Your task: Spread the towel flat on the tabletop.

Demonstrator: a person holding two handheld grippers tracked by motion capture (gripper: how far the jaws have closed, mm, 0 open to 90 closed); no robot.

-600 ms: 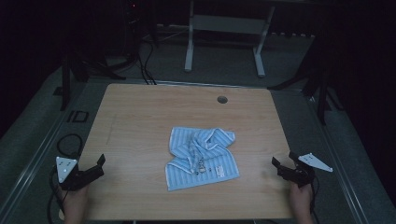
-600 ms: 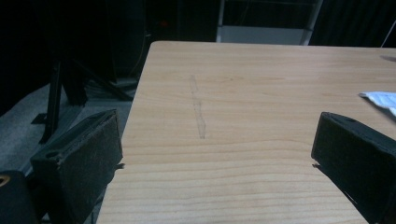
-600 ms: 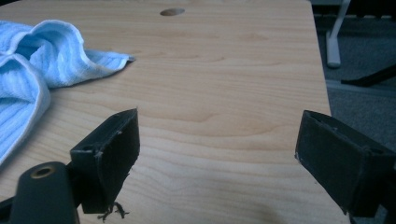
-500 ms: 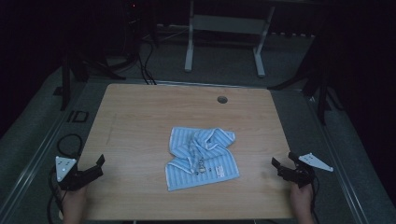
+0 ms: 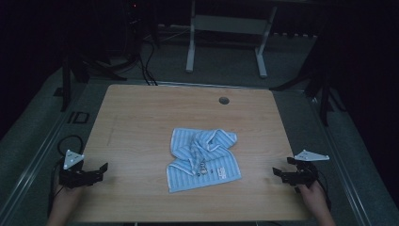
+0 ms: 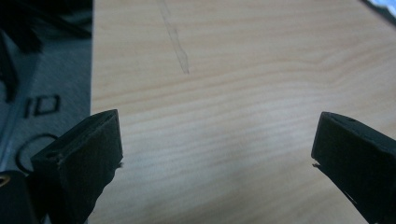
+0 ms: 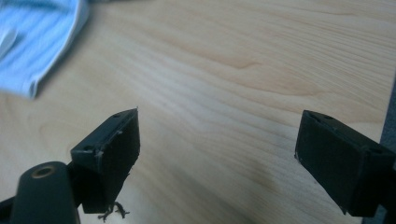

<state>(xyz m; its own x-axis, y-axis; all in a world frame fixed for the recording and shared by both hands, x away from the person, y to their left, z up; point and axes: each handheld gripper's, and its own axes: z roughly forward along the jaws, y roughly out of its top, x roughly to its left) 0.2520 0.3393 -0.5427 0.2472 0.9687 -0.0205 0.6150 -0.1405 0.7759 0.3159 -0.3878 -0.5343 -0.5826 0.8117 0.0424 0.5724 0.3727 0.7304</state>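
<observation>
Cloth lies crumpled at the middle of the wooden table (image 5: 141, 117): a small light-blue striped garment (image 5: 202, 159) with white trim, bunched up at its top and flatter toward its lower edge, where we can make out a small pale patch and something dark near the centre that is too small for us to identify. We hold a gripper in each hand at the near corners of the table, both well apart from the garment, one on either side of it.

Our left gripper (image 5: 96, 170) sits low over the near left corner, its grey three-cornered plate on top and its cable looping off to the floor beside the table edge. In the left gripper view its two black jaws stand wide apart with bare wood grain between them and nothing held; a faint pencil-like line runs across the tabletop ahead.

Our right gripper (image 5: 281, 173) rests at the near right corner, pointing in toward the garment. In the right gripper view its jaws also gape wide over bare wood, gripping nothing, and a hemmed corner of the garment (image 7: 42, 42) shows at the upper left, clear of the jaws. A round hole (image 5: 224, 100) sits near the far edge of the table.
</observation>
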